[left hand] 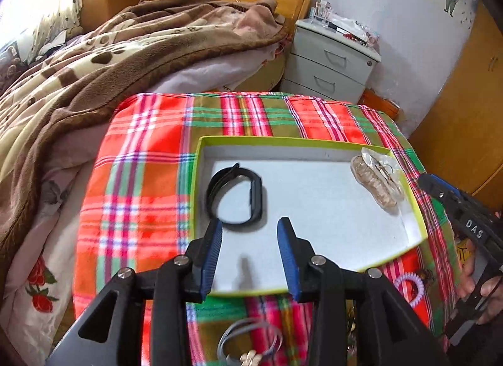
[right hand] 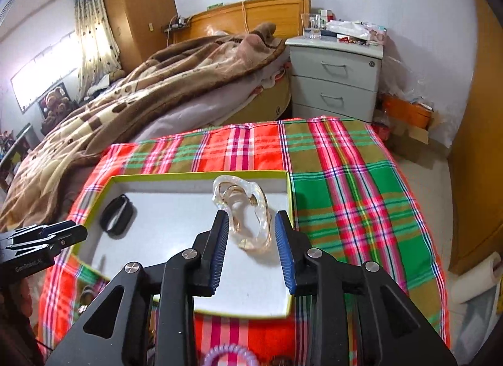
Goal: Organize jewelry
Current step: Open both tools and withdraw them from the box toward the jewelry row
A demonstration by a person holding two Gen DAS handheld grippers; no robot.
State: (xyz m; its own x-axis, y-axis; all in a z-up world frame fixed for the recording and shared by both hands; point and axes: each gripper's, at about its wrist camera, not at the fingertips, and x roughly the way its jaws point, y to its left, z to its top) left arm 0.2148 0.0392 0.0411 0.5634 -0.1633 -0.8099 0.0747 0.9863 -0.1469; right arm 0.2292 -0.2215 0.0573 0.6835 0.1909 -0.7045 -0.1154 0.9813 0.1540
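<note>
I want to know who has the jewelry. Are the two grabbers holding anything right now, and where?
Nothing is held. The left gripper and right gripper both have open jaws. The black band and clear hair claw lie loose in the tray.

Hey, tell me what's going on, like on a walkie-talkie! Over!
Both tongs open, left, right, holding nothing. Black band and clear hair claw lie in the green-rimmed box. Purple coil tie outside on cloth. Nothing blocking.

- A plaid cloth [right hand: 345, 177] covers the tabletop.
- A bed with a brown paw-print blanket [left hand: 94, 61] stands behind, against a wooden headboard [right hand: 267, 13].
- A grey nightstand [right hand: 336, 76] beside the bed carries clutter.
- A paper-towel roll [right hand: 478, 278] lies at right.
</note>
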